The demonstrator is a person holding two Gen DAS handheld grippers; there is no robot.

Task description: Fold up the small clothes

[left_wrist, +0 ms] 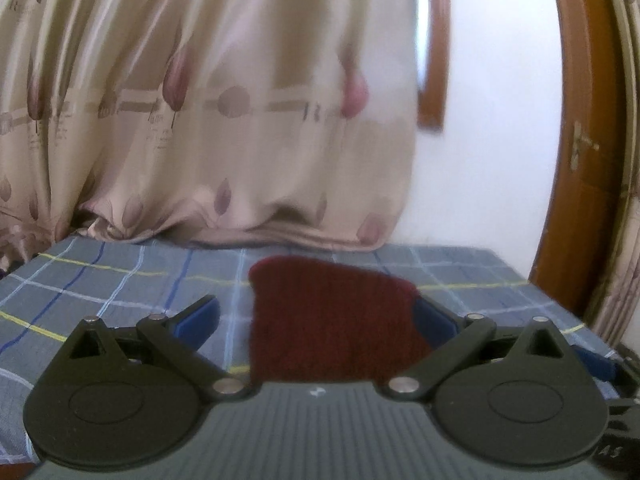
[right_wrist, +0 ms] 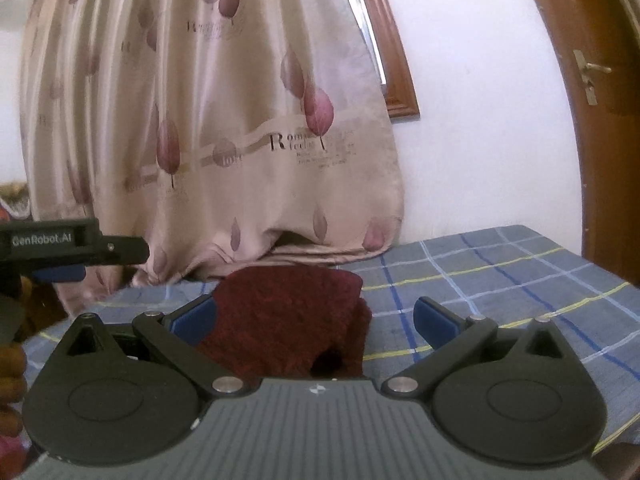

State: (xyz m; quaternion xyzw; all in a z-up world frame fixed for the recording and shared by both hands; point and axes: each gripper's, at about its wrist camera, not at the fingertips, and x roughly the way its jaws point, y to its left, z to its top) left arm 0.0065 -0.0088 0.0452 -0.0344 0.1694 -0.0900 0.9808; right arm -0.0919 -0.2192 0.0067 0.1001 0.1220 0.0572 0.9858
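A small dark red knitted garment (left_wrist: 328,320) lies on the blue checked bedsheet (left_wrist: 120,292). In the left wrist view it sits between the fingers of my left gripper (left_wrist: 316,320), which is open, its right blue pad (left_wrist: 432,322) partly behind the cloth. In the right wrist view the same garment (right_wrist: 288,320) lies between the fingers of my right gripper (right_wrist: 316,320), nearer the left pad (right_wrist: 192,320). That gripper is open too. The body of the left gripper shows at the left edge of the right wrist view (right_wrist: 72,246).
A beige curtain (right_wrist: 224,140) with leaf print hangs onto the far edge of the bed. A white wall and a wooden door (right_wrist: 592,80) with a handle stand at the right. The sheet (right_wrist: 500,280) stretches to the right of the garment.
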